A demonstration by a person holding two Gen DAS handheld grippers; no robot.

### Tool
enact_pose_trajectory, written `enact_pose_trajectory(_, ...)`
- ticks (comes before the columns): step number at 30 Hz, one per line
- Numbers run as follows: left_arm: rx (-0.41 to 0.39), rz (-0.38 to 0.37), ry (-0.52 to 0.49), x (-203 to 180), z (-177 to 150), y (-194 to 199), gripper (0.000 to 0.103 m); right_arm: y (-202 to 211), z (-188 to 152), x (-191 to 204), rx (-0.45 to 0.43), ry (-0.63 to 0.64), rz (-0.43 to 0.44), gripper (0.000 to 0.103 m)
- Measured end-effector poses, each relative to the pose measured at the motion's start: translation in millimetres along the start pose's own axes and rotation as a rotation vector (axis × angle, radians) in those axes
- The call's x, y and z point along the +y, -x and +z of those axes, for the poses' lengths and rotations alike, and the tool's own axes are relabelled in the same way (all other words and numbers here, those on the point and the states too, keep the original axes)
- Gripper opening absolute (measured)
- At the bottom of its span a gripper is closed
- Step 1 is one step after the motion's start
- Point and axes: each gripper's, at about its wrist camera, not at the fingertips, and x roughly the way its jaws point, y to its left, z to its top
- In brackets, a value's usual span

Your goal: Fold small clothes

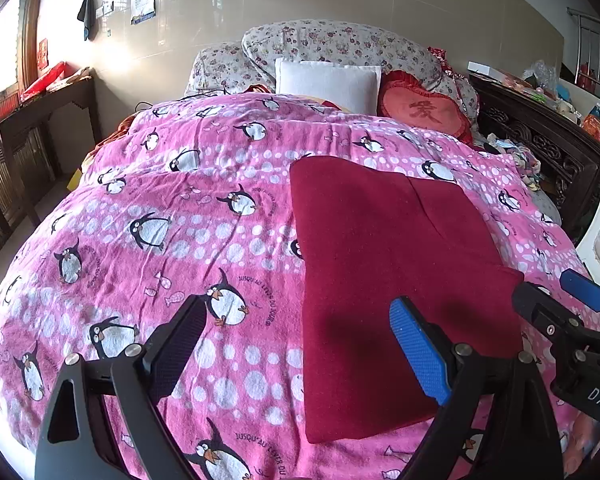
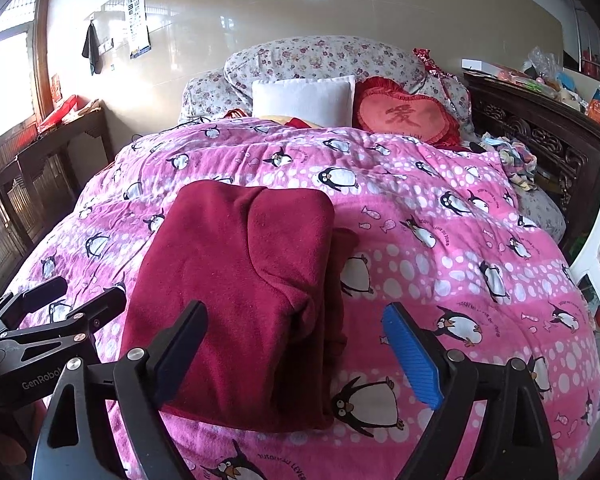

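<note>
A dark red garment (image 1: 384, 276) lies folded into a long rectangle on the pink penguin blanket (image 1: 172, 216); in the right wrist view (image 2: 244, 292) its sleeves are folded in over the top. My left gripper (image 1: 300, 352) is open and empty, hovering over the garment's near left edge. My right gripper (image 2: 296, 356) is open and empty over the garment's near right edge. The right gripper also shows at the right of the left wrist view (image 1: 556, 292), and the left gripper at the left of the right wrist view (image 2: 76, 296).
A white pillow (image 1: 328, 84), a red heart cushion (image 1: 428, 114) and a floral quilt (image 1: 340, 44) lie at the bed's head. A dark wooden table (image 1: 32, 128) stands left. A carved dark cabinet (image 1: 540, 132) with clutter and loose small clothes (image 2: 512, 156) is at the right.
</note>
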Motion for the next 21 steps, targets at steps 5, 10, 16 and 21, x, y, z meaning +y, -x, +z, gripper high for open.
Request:
enact_pose_trajectory(5,0.000,0.001,0.000,1.3,0.8,0.0,0.093,-1.1,1.0,0.0,0.002,0.005,0.000,0.093)
enact_pose_trajectory(10,0.005,0.002,0.002,2.6,0.8,-1.1,0.093,-2.6,3.2,3.2,0.002,0.015,-0.004,0.093)
enact_pose_trajectory(16,0.006,0.002,-0.001,3.6,0.9,-2.2,0.093,-4.5,3.8,4.0,0.005,0.011,-0.007,0.094)
enact_pose_trajectory(21,0.006,0.000,0.002,3.3,0.9,-2.4,0.093,-6.4,3.5,4.9,0.008,0.010,-0.006,0.094)
